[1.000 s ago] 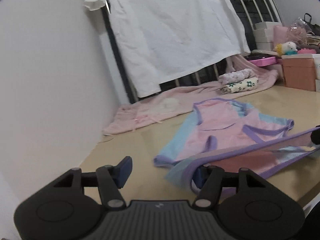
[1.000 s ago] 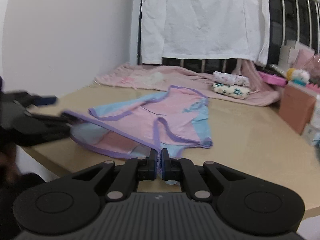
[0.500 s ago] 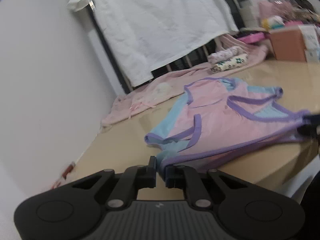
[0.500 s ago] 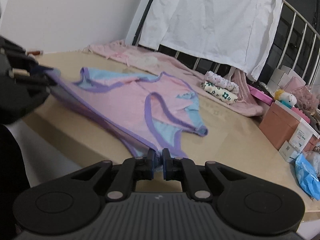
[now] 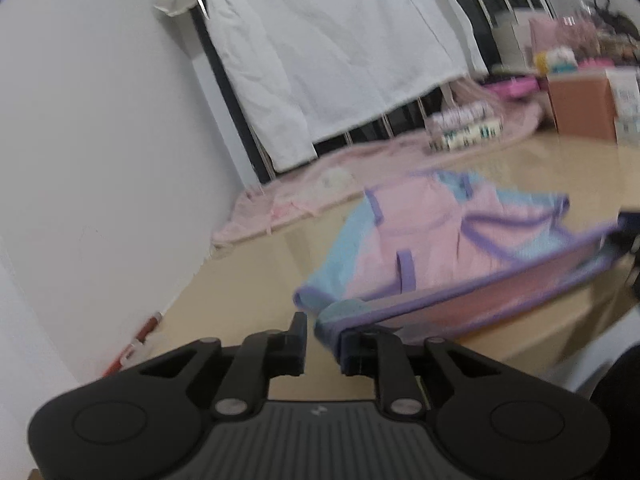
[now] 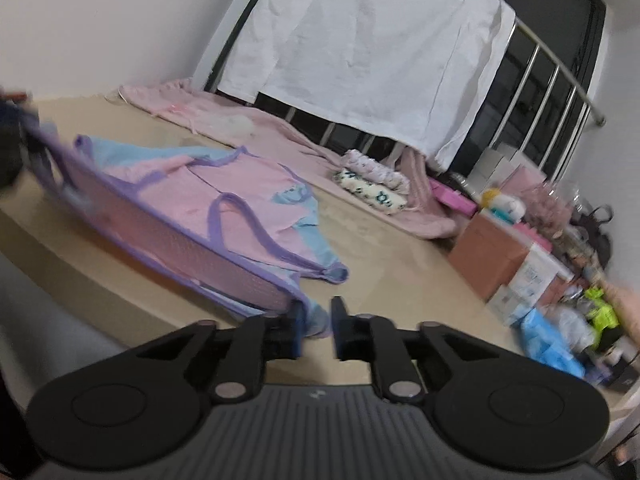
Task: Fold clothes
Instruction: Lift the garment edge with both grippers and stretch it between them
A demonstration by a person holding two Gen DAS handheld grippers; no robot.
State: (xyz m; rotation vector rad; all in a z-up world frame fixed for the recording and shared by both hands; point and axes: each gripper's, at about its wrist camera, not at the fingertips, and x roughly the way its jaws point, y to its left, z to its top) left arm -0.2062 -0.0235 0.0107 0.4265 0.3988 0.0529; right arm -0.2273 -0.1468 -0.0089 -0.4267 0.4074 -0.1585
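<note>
A pink and light-blue garment with purple trim [image 5: 432, 232] [image 6: 224, 188] lies on the beige table [image 5: 248, 280] [image 6: 400, 264], blurred by motion. Its near hem stretches along the front edge between my two grippers. My left gripper [image 5: 323, 346] is open, and the hem's left corner sits in the gap between its fingers. My right gripper [image 6: 316, 330] is open too, with the hem's right corner lying between its fingers. In the left wrist view the right gripper shows as a dark shape at the far right.
A white shirt [image 5: 340, 52] [image 6: 372, 52] hangs on the railing at the back. Below it lies a pink blanket [image 5: 304, 192] with a stack of folded clothes [image 6: 372, 180]. Boxes [image 6: 492, 256] and a blue bag [image 6: 552, 340] crowd the table's right side. A red object [image 5: 136, 340] lies by the wall.
Both grippers were shut on the garment's hem half a second ago; now both have opened. The hem has moved a little farther onto the table.
</note>
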